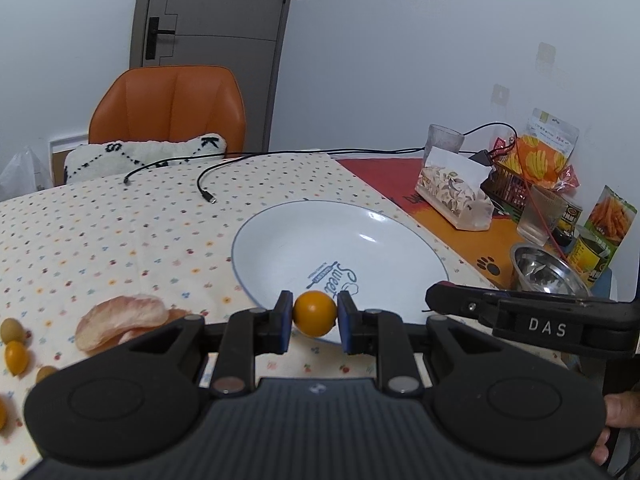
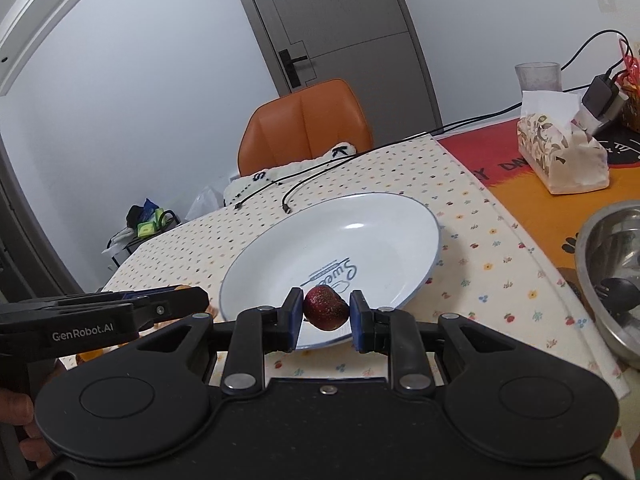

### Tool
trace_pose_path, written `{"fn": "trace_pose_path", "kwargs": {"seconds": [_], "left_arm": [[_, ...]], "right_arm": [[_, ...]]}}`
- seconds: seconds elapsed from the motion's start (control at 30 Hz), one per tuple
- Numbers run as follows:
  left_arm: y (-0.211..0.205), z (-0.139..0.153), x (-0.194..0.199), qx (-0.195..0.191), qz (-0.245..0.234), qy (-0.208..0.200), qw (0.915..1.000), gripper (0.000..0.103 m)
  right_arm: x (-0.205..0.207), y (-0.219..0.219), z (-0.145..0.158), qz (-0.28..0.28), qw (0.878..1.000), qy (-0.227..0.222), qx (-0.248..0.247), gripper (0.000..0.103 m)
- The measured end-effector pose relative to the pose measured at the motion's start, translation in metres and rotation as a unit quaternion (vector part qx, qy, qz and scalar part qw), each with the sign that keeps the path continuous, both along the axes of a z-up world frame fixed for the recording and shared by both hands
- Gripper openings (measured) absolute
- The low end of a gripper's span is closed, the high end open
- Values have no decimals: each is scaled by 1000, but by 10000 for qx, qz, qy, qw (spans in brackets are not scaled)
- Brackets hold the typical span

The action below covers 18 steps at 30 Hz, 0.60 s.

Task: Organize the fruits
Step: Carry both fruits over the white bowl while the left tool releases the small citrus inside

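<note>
Over the near rim of the white shallow ceramic plate with blue "Sweet" lettering [image 1: 340, 248], both hand-held grippers are loaded. Left gripper [image 1: 314, 316] pinches a small round orange-yellow fruit [image 1: 315, 313] between its blue pads, fruit sitting just above the plate's front edge. Right gripper [image 2: 326, 312] pinches a dark red, speckled, strawberry-like fruit [image 2: 325, 307], also over the near rim, same plate. Plate itself looks bare, nothing lying in it, so progress reads as early: first two pieces carried to the plate, not yet let go. Left of the plate on the dotted floral tablecloth [image 1: 120, 220] more fruit waits: pale pink peeled pomelo segments [image 1: 120, 322] and several small yellow-orange oval fruits [image 1: 16, 356] near the left edge, exact count unclear because the gripper body hides some. Judged remaining: drop both held fruits in the plate, then fetch the loose ones; whether sorting by kind is wanted cannot be told. Steel bowl [image 1: 548, 272] at the right holds a dark utensil, role unclear. Clutter of snack bags and tissue pack sits well apart at the far right.
</note>
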State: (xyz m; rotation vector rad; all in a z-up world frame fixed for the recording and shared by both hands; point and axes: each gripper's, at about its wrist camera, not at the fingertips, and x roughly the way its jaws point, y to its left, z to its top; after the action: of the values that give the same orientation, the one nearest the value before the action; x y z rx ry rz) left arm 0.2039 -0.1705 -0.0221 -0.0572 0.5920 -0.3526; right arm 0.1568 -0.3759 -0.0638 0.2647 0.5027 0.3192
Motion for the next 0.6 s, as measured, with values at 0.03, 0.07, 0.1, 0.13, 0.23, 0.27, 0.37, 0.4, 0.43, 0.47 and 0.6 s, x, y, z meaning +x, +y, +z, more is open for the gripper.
{"fn": "trace_pose_path", "kwargs": {"seconds": [0.03, 0.07, 0.1, 0.13, 0.23, 0.27, 0.37, 0.4, 0.43, 0.47, 0.6], "left_arm": [[-2, 0, 2, 17, -8, 4, 10000, 22], [-4, 0, 5, 30, -18, 8, 10000, 22], [-5, -1, 7, 42, -23, 16, 10000, 22], [-7, -2, 10, 50, -24, 27, 10000, 22], [-11, -3, 18, 78, -39, 65, 9999, 22], [-12, -4, 20, 85, -43, 74, 9999, 22], [-16, -5, 28, 91, -49, 106, 9999, 22], [-17, -5, 30, 95, -53, 108, 9999, 22], [-18, -5, 32, 99, -59, 112, 9999, 22], [-18, -5, 34, 101, -63, 113, 9999, 22], [-19, -6, 40, 104, -59, 121, 9999, 22]], "right_arm": [[2, -1, 0, 8, 10000, 5, 2, 23], [5, -2, -1, 10, 10000, 14, 5, 23], [7, -2, -2, 13, 10000, 23, 10, 23], [9, -3, -2, 15, 10000, 35, 10, 23], [16, -4, -5, 5, 10000, 71, 19, 23], [17, -5, -6, 8, 10000, 77, 22, 23], [23, -6, -7, 34, 9999, 107, 35, 23], [25, -6, -8, 55, 9999, 121, 59, 24], [27, -6, -8, 84, 9998, 133, 90, 24], [29, -7, -9, 96, 9998, 150, 111, 24], [36, -7, -11, 81, 9998, 177, 88, 24]]}}
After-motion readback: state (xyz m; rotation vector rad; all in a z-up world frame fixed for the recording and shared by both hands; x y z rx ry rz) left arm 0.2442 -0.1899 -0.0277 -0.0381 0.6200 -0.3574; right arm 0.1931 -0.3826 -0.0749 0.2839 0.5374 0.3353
